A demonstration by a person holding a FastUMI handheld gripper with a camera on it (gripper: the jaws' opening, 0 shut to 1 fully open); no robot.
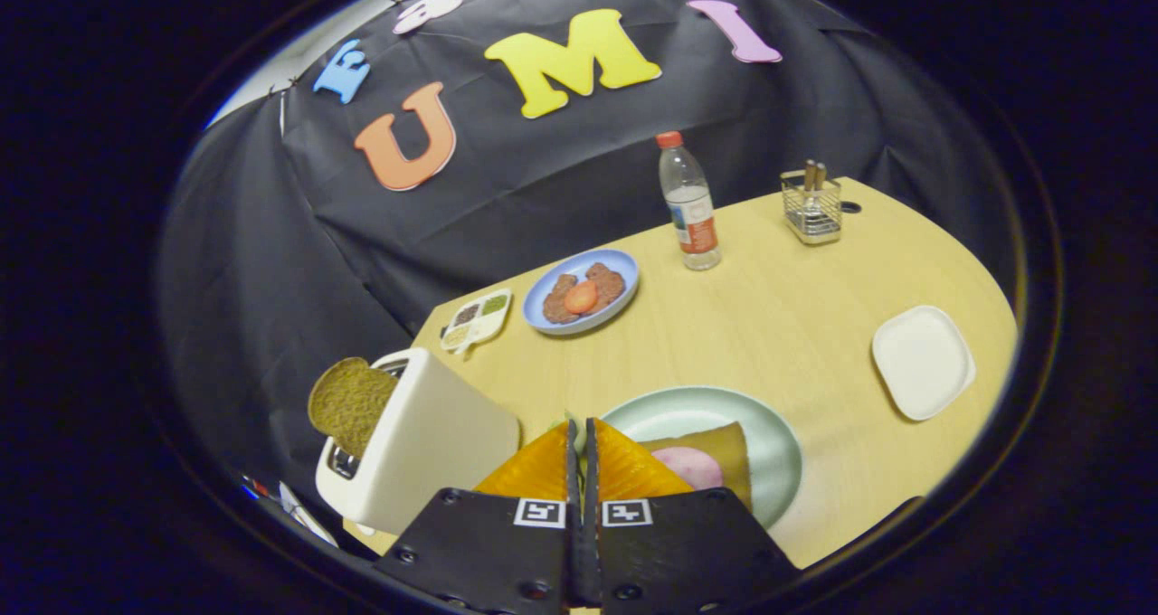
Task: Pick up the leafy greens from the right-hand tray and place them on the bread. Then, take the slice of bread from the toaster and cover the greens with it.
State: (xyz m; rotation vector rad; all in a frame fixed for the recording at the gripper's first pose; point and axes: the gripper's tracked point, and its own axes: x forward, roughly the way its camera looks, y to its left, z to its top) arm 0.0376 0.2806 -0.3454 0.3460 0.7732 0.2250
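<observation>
Gripper (580,434) with orange fingers pressed nearly together, thin sliver of leafy greens (570,419) at their tips, hold uncertain, bread (715,452) on pale green plate (778,443) at 2 o'clock of fingers, toaster (425,443) with bread slice (351,402) at 9 o'clock, white tray (923,362) at 2 o'clock beyond plate

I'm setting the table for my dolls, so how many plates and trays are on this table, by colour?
Blue plate: 1
Pale green plate: 1
White square tray: 1
White sectioned dish: 1
Total: 4
The gripper has its fingers nearly together at the green plate's near edge; what they hold, if anything, is unclear.
</observation>
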